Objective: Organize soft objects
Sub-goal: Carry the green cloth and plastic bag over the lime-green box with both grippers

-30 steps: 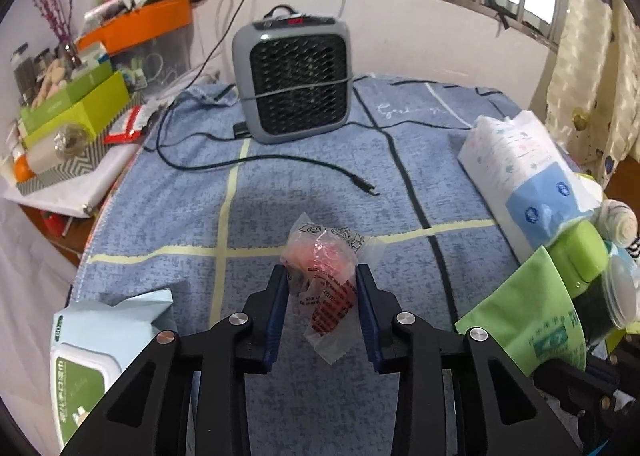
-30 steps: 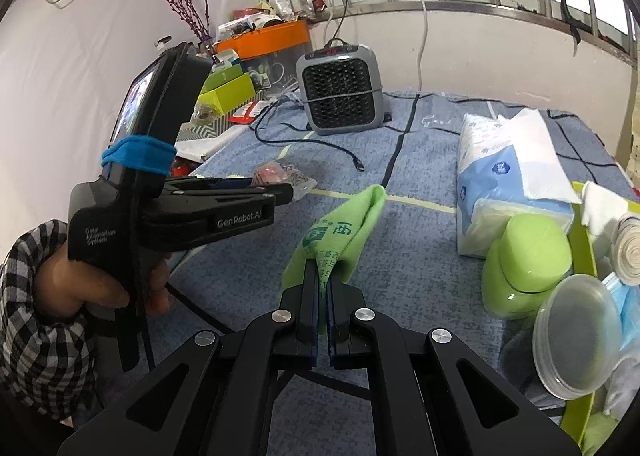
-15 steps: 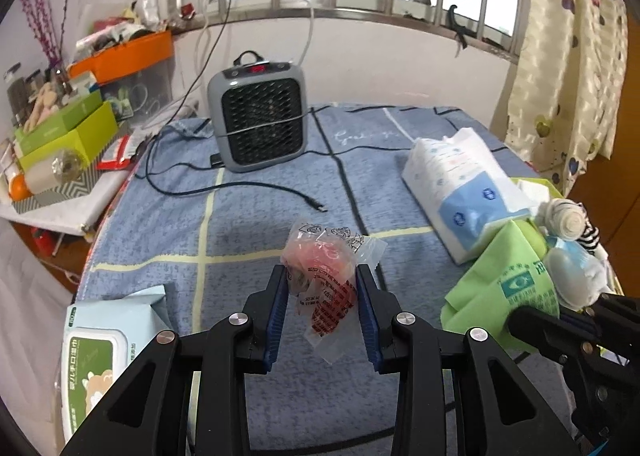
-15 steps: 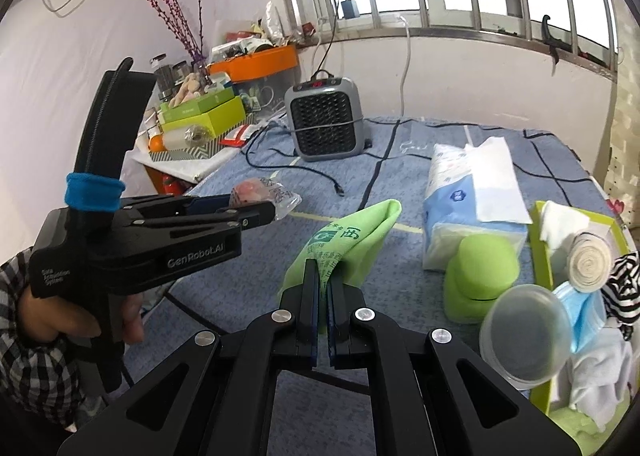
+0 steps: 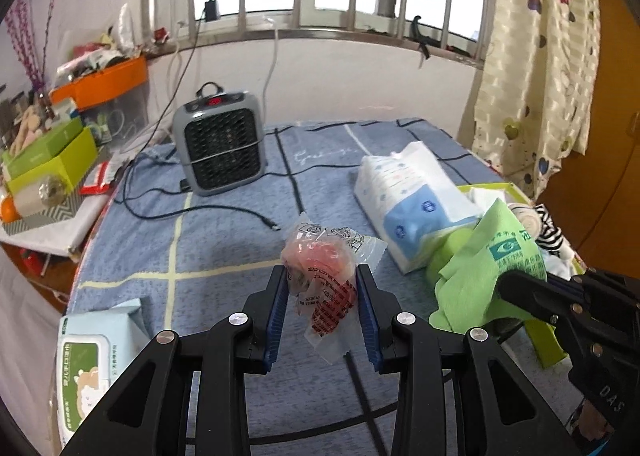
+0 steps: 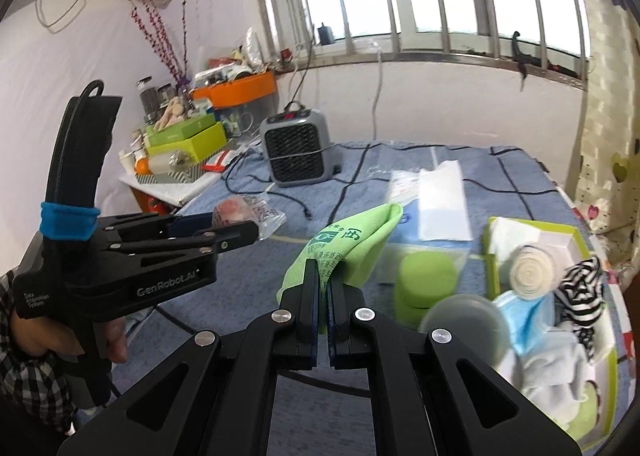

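My left gripper (image 5: 322, 276) is shut on a clear plastic packet with a pink soft item (image 5: 320, 272) and holds it above the blue cloth-covered table (image 5: 224, 240). The left gripper and packet (image 6: 240, 214) also show in the right wrist view. My right gripper (image 6: 324, 268) is shut on a green cloth (image 6: 348, 244), held up in the air; the cloth (image 5: 480, 256) shows at the right of the left wrist view. A green tray (image 6: 576, 232) at the right holds a bandage roll (image 6: 530, 276), a striped cloth (image 6: 580, 288), a blue mask and pale cloths.
A grey heater (image 5: 218, 146) with cables stands at the table's back. A tissue pack (image 5: 404, 196) lies right of centre. A wet-wipes pack (image 5: 92, 352) is at the near left. A green container (image 6: 424, 280) and clear lid (image 6: 460, 324) sit by the tray. Cluttered boxes (image 5: 48, 160) stand left.
Both grippers have risen and swung right with their loads. The green tray with soft items has come into fuller view on the right.
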The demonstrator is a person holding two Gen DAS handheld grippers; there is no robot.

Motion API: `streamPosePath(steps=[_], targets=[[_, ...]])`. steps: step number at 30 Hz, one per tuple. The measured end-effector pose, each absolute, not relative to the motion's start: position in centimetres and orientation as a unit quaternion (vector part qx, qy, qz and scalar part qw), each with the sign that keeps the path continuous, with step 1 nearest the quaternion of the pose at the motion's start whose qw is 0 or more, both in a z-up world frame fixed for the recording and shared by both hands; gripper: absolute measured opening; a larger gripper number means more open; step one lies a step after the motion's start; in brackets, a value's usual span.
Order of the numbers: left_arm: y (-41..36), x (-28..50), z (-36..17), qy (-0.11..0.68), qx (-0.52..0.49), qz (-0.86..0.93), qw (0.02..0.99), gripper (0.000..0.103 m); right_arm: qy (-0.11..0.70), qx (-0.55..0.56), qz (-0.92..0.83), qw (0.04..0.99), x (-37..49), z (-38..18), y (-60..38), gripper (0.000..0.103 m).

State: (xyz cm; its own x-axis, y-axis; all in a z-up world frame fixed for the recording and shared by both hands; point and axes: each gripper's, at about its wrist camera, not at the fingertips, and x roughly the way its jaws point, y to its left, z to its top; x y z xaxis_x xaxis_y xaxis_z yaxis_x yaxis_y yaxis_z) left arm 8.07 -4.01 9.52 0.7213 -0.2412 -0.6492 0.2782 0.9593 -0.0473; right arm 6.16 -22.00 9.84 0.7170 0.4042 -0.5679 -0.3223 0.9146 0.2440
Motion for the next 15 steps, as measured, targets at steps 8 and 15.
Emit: streamPosePath(steps=[8, 15], targets=[[-7.1, 7.3, 10.5, 0.336, 0.037, -0.174, 0.925, 0.032, 0.307, 0.071, 0.162, 0.935, 5.2, 10.7, -25.2, 0.003], [-9.7, 6.8, 11.0, 0.331, 0.047, -0.197, 0.922, 0.032, 0.301, 0.079, 0.14, 0.94, 4.5, 11.0, -27.4, 0.003]])
